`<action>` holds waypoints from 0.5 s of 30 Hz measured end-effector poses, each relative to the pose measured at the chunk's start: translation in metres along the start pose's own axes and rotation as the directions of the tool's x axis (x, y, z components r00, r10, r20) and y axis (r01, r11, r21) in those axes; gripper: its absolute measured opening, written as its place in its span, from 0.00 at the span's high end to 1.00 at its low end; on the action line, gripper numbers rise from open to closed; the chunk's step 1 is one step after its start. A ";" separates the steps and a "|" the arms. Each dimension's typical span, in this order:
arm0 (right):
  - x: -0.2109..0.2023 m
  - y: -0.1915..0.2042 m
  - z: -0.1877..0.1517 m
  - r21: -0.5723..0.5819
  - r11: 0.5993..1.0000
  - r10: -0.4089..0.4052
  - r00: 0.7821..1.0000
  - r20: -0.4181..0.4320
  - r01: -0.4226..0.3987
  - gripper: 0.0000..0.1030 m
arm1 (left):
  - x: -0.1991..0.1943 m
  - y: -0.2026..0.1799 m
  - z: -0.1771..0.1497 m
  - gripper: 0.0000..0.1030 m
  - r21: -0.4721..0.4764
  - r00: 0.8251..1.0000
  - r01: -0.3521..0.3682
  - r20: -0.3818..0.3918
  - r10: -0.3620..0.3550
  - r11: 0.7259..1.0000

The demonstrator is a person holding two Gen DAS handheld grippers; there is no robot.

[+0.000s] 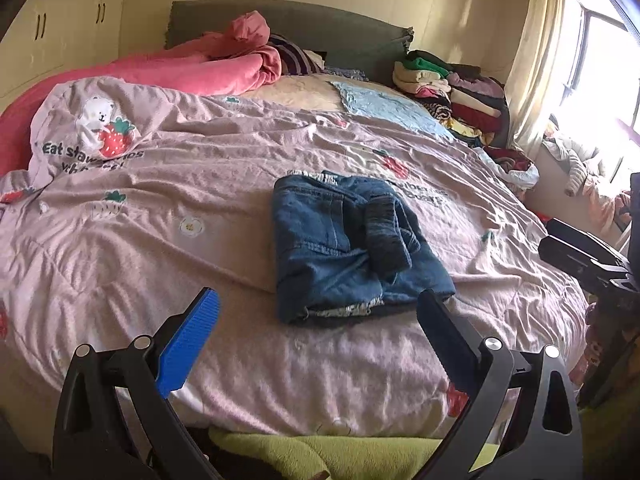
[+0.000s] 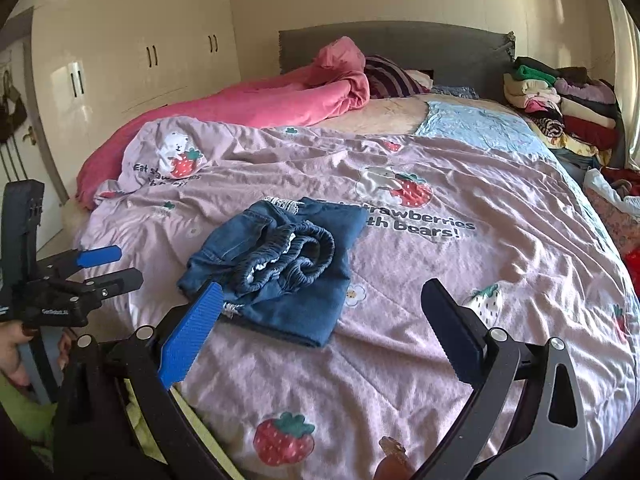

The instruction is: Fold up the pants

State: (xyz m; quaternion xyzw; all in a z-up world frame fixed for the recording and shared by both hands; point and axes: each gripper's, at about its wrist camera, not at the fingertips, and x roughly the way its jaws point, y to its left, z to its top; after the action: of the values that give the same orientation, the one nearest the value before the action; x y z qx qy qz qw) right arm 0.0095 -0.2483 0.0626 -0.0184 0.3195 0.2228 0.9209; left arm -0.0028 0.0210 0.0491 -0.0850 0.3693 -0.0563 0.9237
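The blue denim pants (image 1: 340, 248) lie folded into a compact bundle on the pink strawberry-print quilt (image 1: 160, 240), mid-bed. In the right wrist view the pants (image 2: 296, 292) show a bunched elastic waistband on top. My left gripper (image 1: 319, 298) hovers just short of the bundle's near edge, open and empty. It also appears at the left of the right wrist view as the left gripper (image 2: 126, 266), beside the pants and clear of them. My right gripper (image 2: 323, 288) is open and empty, over the bundle's near side. Its black body, the right gripper (image 1: 560, 248), enters from the right.
A pink blanket (image 1: 208, 64) lies along the bed's far left. Stacked folded clothes (image 1: 460, 96) fill the far right corner by the grey headboard (image 1: 320, 28). A wardrobe (image 2: 132, 48) stands left and a curtained window (image 1: 540, 60) right. A hand (image 2: 16, 344) holds the left gripper.
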 end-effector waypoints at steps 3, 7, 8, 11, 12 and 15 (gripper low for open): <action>-0.002 0.003 -0.006 -0.014 1.000 -0.010 1.000 -0.013 0.010 0.09 | 0.000 0.002 -0.006 0.04 -0.007 1.000 -0.007 -0.014 0.006 1.000; 0.000 0.004 -0.017 -0.012 1.000 -0.012 0.999 -0.039 0.012 0.09 | 0.001 0.006 -0.015 0.04 -0.008 0.999 -0.025 -0.036 0.025 1.000; 0.001 0.004 -0.020 -0.010 1.000 -0.010 0.999 -0.049 0.009 0.09 | 0.002 0.007 -0.018 0.04 -0.011 0.999 -0.031 -0.041 0.031 0.999; 0.008 0.003 -0.030 0.006 1.000 -0.010 0.997 -0.082 0.010 0.09 | 0.005 0.009 -0.024 0.04 -0.021 0.997 -0.043 -0.061 0.042 0.999; 0.011 0.002 -0.034 0.015 1.000 -0.009 0.996 -0.092 0.010 0.09 | 0.006 0.010 -0.025 0.04 -0.023 0.997 -0.049 -0.067 0.048 0.999; 0.020 0.000 -0.042 0.042 0.999 -0.009 0.993 -0.114 0.014 0.09 | 0.009 0.010 -0.029 0.04 -0.024 0.996 -0.060 -0.075 0.058 0.998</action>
State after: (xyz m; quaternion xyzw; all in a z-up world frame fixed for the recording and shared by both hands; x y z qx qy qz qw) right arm -0.0011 -0.2477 0.0174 -0.0131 0.3761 0.2089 0.9027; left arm -0.0156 0.0263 0.0206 -0.0842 0.4062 -0.0271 0.9095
